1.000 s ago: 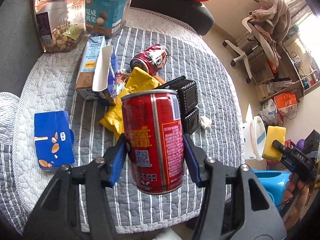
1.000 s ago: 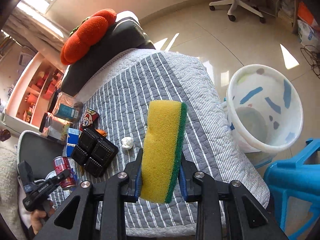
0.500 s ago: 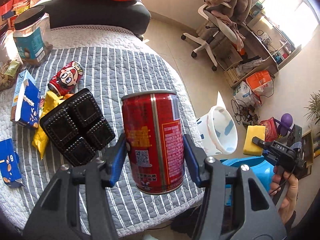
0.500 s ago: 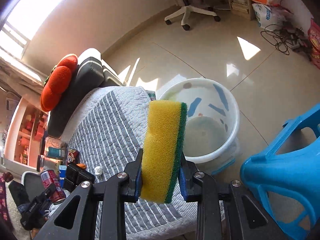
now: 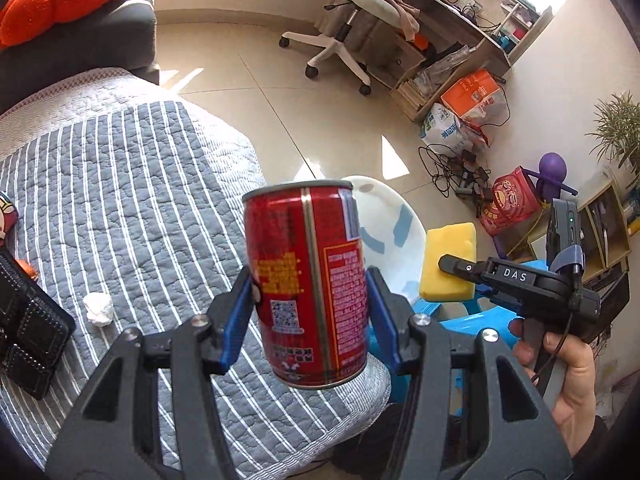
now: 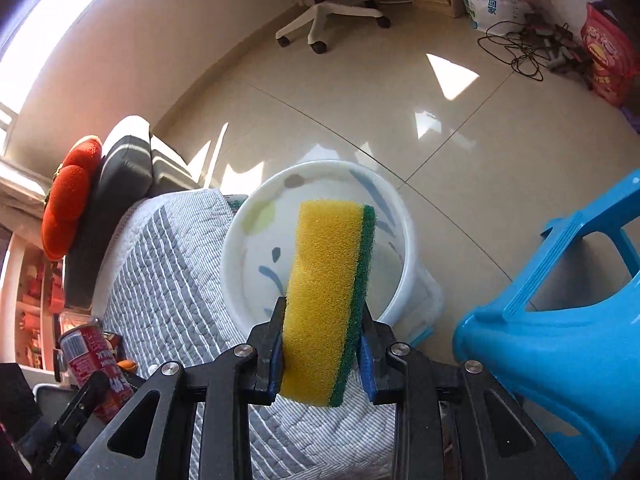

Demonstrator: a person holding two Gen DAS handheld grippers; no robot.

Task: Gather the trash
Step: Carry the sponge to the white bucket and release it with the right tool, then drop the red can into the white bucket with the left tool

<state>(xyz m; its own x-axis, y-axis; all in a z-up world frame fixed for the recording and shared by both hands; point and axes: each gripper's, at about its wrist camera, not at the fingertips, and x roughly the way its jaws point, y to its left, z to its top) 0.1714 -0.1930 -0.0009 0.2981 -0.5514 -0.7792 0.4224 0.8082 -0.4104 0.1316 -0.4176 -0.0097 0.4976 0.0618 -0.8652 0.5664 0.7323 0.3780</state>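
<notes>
My left gripper [image 5: 308,286] is shut on an upright red drink can [image 5: 304,240], held over the edge of the striped grey tabletop [image 5: 120,200]. Behind the can stands the white bucket [image 5: 384,216]. My right gripper [image 6: 322,320] holds a yellow sponge with a green back [image 6: 328,280] right above the bucket's mouth [image 6: 240,240]. Its jaws are opening, with the sponge still between the pads. In the left wrist view the sponge [image 5: 448,264] and a hand on the right gripper's handle [image 5: 568,380] appear at the right. The can [image 6: 86,360] shows at the right wrist view's lower left.
A blue plastic stool [image 6: 560,352] stands close beside the bucket. A crumpled white tissue [image 5: 98,308] and a black tray [image 5: 28,340] lie on the tabletop. An office chair [image 5: 340,40], bags and floor cables [image 5: 452,168] sit farther off.
Both grippers have swung away from the cluttered tabletop toward the bucket. The sponge has gone from over the table to over the bucket's mouth, and it looks less squeezed.
</notes>
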